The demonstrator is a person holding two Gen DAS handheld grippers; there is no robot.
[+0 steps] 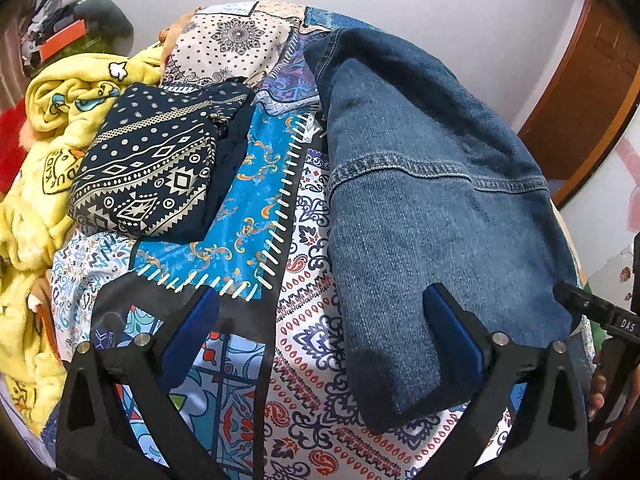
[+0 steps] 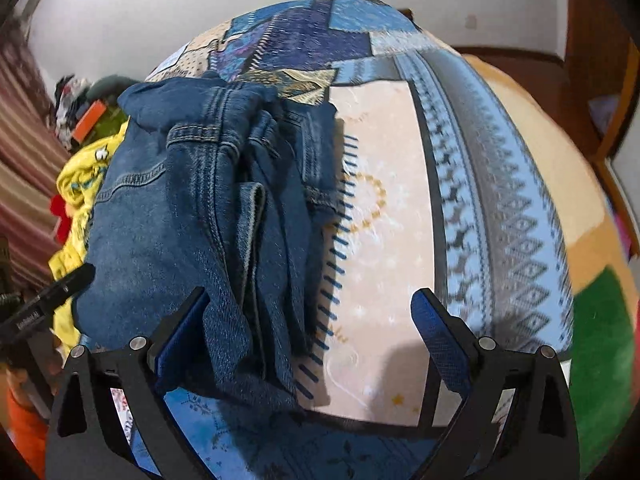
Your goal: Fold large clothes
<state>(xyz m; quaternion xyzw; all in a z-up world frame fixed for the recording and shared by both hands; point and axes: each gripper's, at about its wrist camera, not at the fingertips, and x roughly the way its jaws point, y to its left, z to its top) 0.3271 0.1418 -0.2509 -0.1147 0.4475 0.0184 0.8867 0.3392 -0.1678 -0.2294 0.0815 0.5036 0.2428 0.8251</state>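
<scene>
A blue denim garment lies folded lengthwise on the patchwork bed cover. My left gripper hovers over its near end with jaws open wide. The denim's near corner lies between the fingers, close to the right pad, and nothing presses on it. In the right wrist view the same denim garment sits bunched at the left, seams and a pocket showing. My right gripper is open wide too. Its left finger stands against the denim's edge, and the right finger is over bare cover.
A folded dark patterned cloth lies left of the denim, with a crumpled yellow blanket beyond it. A clothes heap sits at the back left. A wooden door stands at the right. An orange and green blanket borders the bed.
</scene>
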